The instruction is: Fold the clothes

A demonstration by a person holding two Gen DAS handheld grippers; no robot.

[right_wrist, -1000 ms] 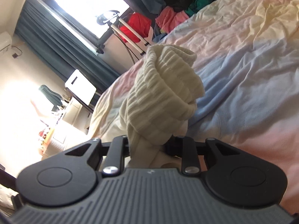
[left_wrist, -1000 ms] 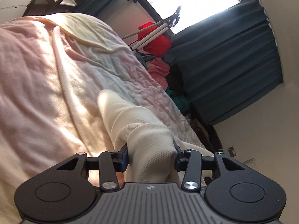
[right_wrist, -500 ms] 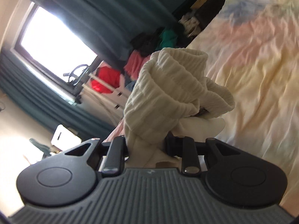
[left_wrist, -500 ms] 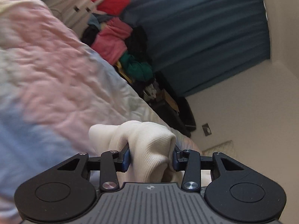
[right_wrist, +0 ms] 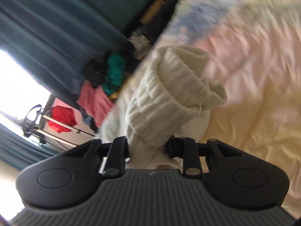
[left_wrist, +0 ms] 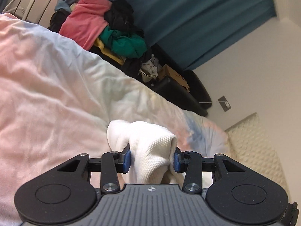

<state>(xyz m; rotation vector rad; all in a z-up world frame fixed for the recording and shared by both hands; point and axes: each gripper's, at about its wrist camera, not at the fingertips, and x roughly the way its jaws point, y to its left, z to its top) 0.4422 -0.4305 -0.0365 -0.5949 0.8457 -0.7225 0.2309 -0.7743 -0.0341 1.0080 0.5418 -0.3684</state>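
Note:
A cream ribbed knit garment (left_wrist: 150,145) is bunched between the blue pads of my left gripper (left_wrist: 151,159), which is shut on it above the bed. In the right wrist view another bunched part of the cream knit garment (right_wrist: 175,94) bulges out in front of my right gripper (right_wrist: 148,148), shut on a twisted neck of the cloth. Both bundles hang just over the pastel bedspread (left_wrist: 47,94). How the two held parts join is hidden.
A heap of clothes (left_wrist: 105,28) in pink, green and black lies past the bed's far edge, below teal curtains (left_wrist: 188,18). A black bag and a cardboard box (left_wrist: 175,75) stand there too. A clothes rack with a red garment (right_wrist: 60,120) stands by the bright window.
Both grippers have swept sideways along the bed with the cream garment still held. The views now face the clothes heap and wall corner; the window has left the left wrist view.

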